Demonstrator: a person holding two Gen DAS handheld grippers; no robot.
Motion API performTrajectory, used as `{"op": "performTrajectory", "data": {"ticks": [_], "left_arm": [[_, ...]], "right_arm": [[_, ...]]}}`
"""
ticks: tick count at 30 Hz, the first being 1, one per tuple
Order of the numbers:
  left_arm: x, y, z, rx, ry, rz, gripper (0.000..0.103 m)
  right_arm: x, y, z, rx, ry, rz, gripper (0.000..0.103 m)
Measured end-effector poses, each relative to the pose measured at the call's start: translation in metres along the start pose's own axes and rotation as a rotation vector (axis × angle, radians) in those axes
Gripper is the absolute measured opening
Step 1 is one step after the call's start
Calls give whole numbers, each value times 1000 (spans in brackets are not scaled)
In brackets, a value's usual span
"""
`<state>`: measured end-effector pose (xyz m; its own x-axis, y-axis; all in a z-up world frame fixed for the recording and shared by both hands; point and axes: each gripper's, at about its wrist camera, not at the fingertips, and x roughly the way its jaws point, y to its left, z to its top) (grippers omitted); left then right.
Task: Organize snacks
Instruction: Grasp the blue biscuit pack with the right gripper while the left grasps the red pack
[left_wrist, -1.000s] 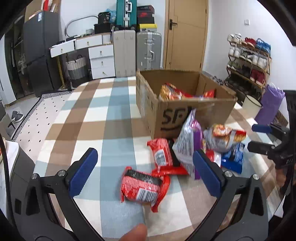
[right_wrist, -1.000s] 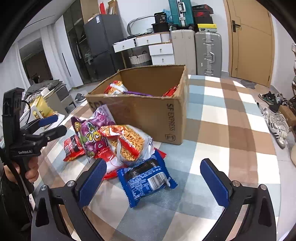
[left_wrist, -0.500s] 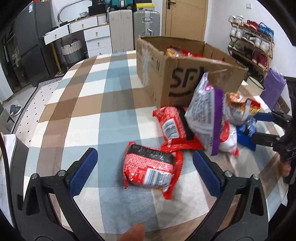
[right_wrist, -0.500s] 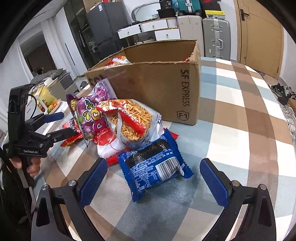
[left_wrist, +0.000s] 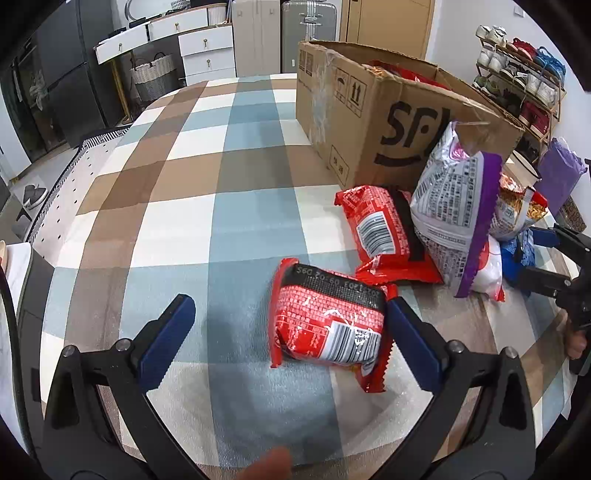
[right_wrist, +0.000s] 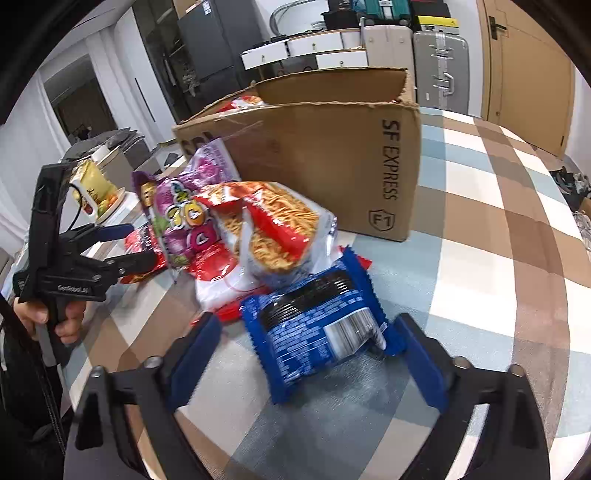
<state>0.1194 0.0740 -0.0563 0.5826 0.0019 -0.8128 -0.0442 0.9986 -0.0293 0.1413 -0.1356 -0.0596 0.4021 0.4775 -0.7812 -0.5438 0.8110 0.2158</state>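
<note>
A red snack packet (left_wrist: 327, 325) lies on the checked tablecloth between my open left gripper's (left_wrist: 288, 317) fingers, close to the right finger. A second red packet (left_wrist: 380, 229) and a purple-and-white bag (left_wrist: 454, 199) lean by the cardboard box (left_wrist: 369, 110). In the right wrist view, a blue packet (right_wrist: 317, 328) lies between my open right gripper's (right_wrist: 306, 343) fingers. Behind it are an orange noodle-snack bag (right_wrist: 273, 221) and the purple bag (right_wrist: 181, 206), against the box (right_wrist: 332, 155), which holds several snacks.
The right gripper (left_wrist: 554, 266) shows at the right edge of the left wrist view; the left gripper (right_wrist: 92, 254) shows at the left of the right wrist view. The checked tablecloth (left_wrist: 221, 177) stretches left of the box. Suitcases and drawers stand behind.
Both grippers have moved forward and down. The red packet now sits between the left fingers and the blue packet between the right fingers. Both stay open.
</note>
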Motion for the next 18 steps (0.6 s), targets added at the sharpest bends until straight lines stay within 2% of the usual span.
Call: {"op": "performTrajectory", "data": {"ticks": [3, 5, 8, 11, 16, 18], "left_arm": [[2, 0, -1, 6, 8, -6, 102], [2, 0, -1, -1, 12, -16, 102], [3, -2, -2, 11, 17, -23, 100], [5, -5, -3, 25, 26, -48, 87], [1, -14, -6, 72, 9, -59, 68], [-1, -16, -6, 88, -4, -65, 54]], "right_arm": [[-2, 3, -1, -14, 11, 20, 81], [-1, 4, -2, -25, 21, 23, 80], [1, 4, -1, -26, 11, -18, 80], [4, 8, -1, -50, 15, -74, 80], [5, 11, 0, -69, 19, -109, 79], [5, 11, 0, -74, 19, -113, 74]]}}
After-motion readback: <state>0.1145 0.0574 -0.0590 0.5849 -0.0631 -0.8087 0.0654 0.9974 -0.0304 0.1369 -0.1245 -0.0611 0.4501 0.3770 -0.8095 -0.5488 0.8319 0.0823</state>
